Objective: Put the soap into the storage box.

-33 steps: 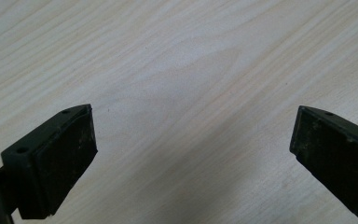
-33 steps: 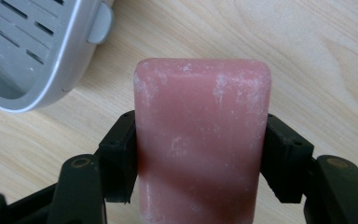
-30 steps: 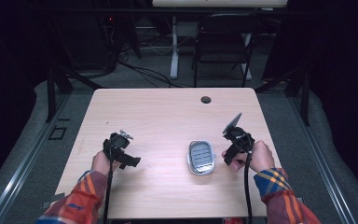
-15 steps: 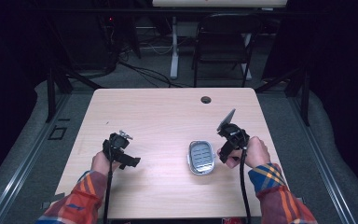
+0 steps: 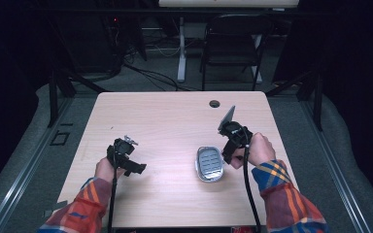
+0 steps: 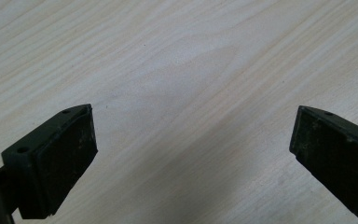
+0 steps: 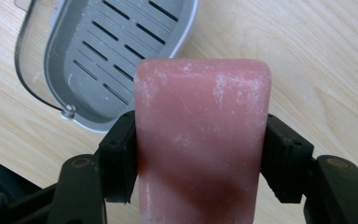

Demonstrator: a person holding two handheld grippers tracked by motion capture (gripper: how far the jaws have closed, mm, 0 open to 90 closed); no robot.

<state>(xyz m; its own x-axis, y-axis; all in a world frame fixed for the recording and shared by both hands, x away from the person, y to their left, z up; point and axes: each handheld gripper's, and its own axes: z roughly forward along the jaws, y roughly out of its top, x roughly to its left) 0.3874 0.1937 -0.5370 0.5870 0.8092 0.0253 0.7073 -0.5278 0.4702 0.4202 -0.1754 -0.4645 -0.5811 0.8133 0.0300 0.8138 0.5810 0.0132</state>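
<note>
A pink soap bar (image 7: 203,135), dusted with white marks, is clamped upright between the two black jaws of my right gripper (image 7: 200,156). Just beyond it in the right gripper view lies a grey slotted soap dish (image 7: 116,51) with nothing in it. In the high view the dish (image 5: 210,163) rests flat right of the table's centre, and the right gripper (image 5: 229,148) hovers at its right edge. My left gripper (image 5: 132,167) sits over the table's left front part. Its jaws stand wide apart above bare wood in the left gripper view (image 6: 189,154).
The light wooden table (image 5: 165,121) has a small round cable hole (image 5: 214,104) near its far edge. A dark chair (image 5: 233,48) and a desk leg (image 5: 181,48) stand on the floor beyond the table. Cables trail from both grippers toward the front edge.
My right gripper has shifted left with the soap bar, closing in on the soap dish's right side. The left gripper has stayed put.
</note>
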